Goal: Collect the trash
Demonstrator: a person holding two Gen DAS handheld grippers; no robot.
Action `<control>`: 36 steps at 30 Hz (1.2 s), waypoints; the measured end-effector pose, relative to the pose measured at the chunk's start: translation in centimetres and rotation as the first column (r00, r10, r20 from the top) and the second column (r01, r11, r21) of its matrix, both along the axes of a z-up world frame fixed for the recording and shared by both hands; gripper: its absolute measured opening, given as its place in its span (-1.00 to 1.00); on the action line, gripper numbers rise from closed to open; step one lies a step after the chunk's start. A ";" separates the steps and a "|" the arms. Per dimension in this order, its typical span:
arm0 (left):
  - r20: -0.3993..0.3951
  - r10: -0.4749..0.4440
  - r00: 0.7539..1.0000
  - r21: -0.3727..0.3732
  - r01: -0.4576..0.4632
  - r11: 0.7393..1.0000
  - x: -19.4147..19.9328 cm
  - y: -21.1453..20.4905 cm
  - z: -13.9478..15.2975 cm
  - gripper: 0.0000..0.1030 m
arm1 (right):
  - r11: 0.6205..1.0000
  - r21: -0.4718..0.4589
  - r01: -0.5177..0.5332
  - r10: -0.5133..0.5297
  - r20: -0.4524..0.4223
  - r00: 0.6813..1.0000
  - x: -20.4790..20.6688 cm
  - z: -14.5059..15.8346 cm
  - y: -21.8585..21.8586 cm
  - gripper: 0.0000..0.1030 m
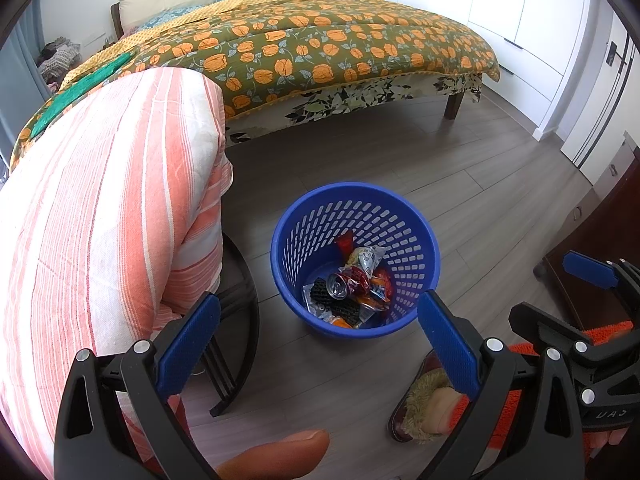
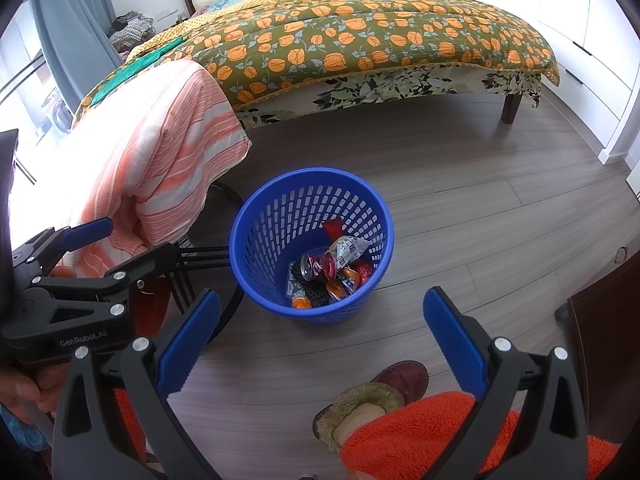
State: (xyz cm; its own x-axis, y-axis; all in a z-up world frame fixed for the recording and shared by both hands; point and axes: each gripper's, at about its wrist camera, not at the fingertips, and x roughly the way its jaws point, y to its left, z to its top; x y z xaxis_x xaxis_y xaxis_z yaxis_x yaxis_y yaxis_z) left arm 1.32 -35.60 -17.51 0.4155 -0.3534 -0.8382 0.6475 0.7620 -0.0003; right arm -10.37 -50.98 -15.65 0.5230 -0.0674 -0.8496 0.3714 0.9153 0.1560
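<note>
Basket: blue plastic trash basket (image 1: pixel 355 258) stands upright on the wood floor (image 1: pixel 400 152), in front of both grippers, near the foot of the bed (image 1: pixel 320 48).
Contents: crushed red can (image 1: pixel 346 282) lies on top of crumpled snack wrappers (image 1: pixel 366 258) and a dark ridged piece (image 1: pixel 322 290) at the bottom; all of it sits well below the rim.
Left gripper (image 1: pixel 318 346): fingers spread wide, nothing between them, held above the floor on the near side of the basket.
Right gripper (image 2: pixel 320 340): likewise spread and empty, pointed at the basket from just to its right.
Step in hand: judging by the filled basket and bare floor in sight, the collecting looks largely done; what remains is likely a check for stray pieces.
Doing it well: sweep the view low along the bed edge and under the chair before stopping; if anything turns up, pinch it by a firm edge and let go only once over the basket's opening.
Chair: draped with a pink striped blanket (image 1: pixel 120 200); its dark curved frame (image 1: pixel 240 320) stands just beside the basket on the left and could snag a reaching gripper.
Feet: person's fur-lined slipper (image 2: pixel 384 396) rests on the floor below the right gripper, near the basket.
Risk: basket looks light, so a knock at the rim may tip it.
</note>
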 end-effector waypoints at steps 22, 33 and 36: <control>0.001 -0.001 1.000 0.001 0.001 1.000 -0.1 0.0 -0.2 0.90 | 1.000 0.000 -0.001 0.001 -0.001 1.000 0.0 -0.1 -0.1 0.91; 0.018 0.013 1.000 0.005 -0.013 1.000 -0.4 -0.2 0.4 0.89 | 1.000 0.003 0.009 -0.009 -0.003 1.000 -0.1 -0.2 -0.1 0.91; 0.013 0.007 1.000 0.007 -0.007 1.000 -0.5 -0.3 0.5 0.90 | 1.000 0.003 0.009 -0.009 -0.003 1.000 -0.1 -0.2 -0.2 0.91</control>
